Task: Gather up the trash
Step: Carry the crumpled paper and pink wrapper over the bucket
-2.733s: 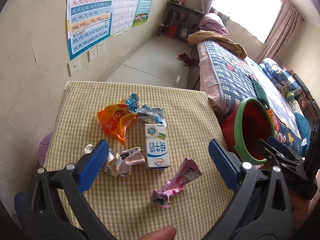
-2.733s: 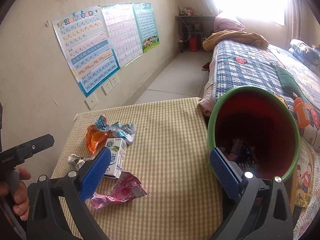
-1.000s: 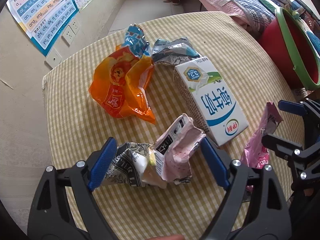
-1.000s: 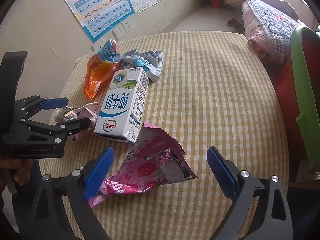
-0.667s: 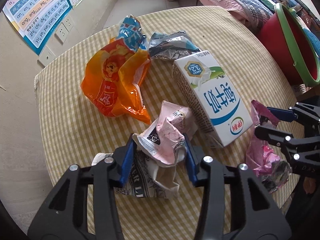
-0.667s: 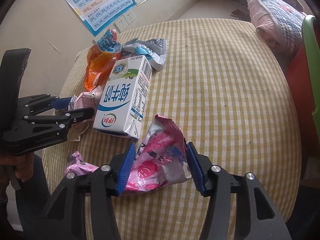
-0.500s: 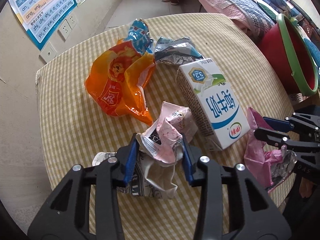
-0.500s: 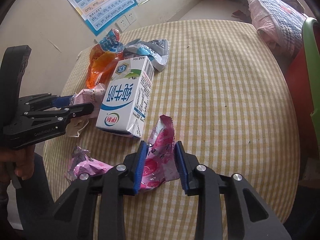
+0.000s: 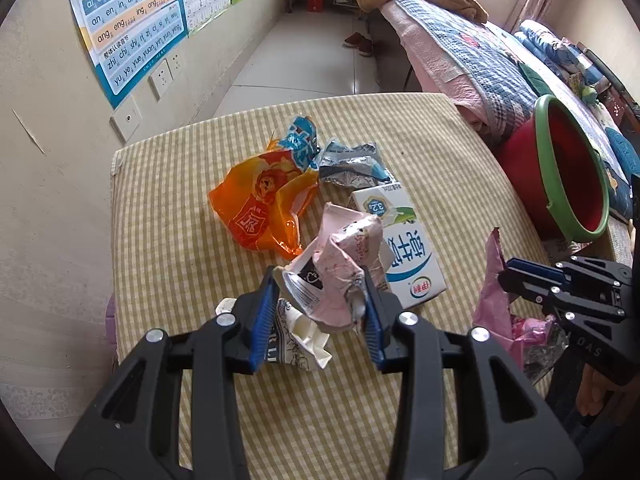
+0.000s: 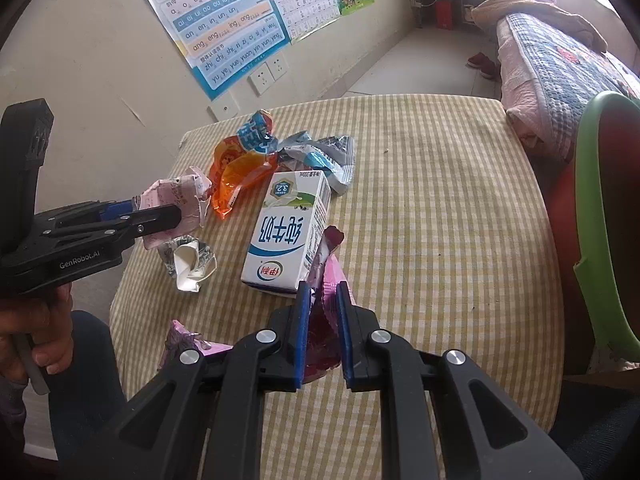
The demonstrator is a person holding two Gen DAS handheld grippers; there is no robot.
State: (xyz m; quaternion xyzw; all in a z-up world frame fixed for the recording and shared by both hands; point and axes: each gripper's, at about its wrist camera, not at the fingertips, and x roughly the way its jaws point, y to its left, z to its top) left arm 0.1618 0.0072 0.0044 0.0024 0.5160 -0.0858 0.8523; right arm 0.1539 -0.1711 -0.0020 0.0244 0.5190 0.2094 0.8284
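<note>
On the yellow-and-white checked tablecloth point(image 9: 168, 216) lies a white rectangular milk carton point(image 9: 404, 252) with blue lettering, flat on its side, the landmark for everything else. Just left of the carton, the left gripper point(image 9: 320, 312) pinches a crumpled pale pink paper wrapper point(image 9: 340, 264) between its blue pads point(image 9: 262, 320), and the wrapper hangs clear of the cloth. Beneath it, left of the carton's near end, a crumpled white printed paper scrap point(image 10: 188, 260) rests on the cloth. Right of the carton's near end, the right gripper point(image 10: 322, 320) clamps a shiny magenta foil wrapper point(image 10: 328, 280); its jaws have just been closing and now stand narrow, with the foil squeezed between them and one loose end trailing to the left. Beyond the carton's far left corner sits a crinkled orange plastic bag point(image 9: 260, 204), and touching the carton's far end is a silver-and-blue foil packet point(image 9: 352, 164). A smaller blue-and-white wrapper point(image 9: 300, 140) sits against the bag's far edge. Well to the right of the carton, off the table's edge, a red bucket with a green rim point(image 9: 576, 176) tilts its mouth toward the table.
</note>
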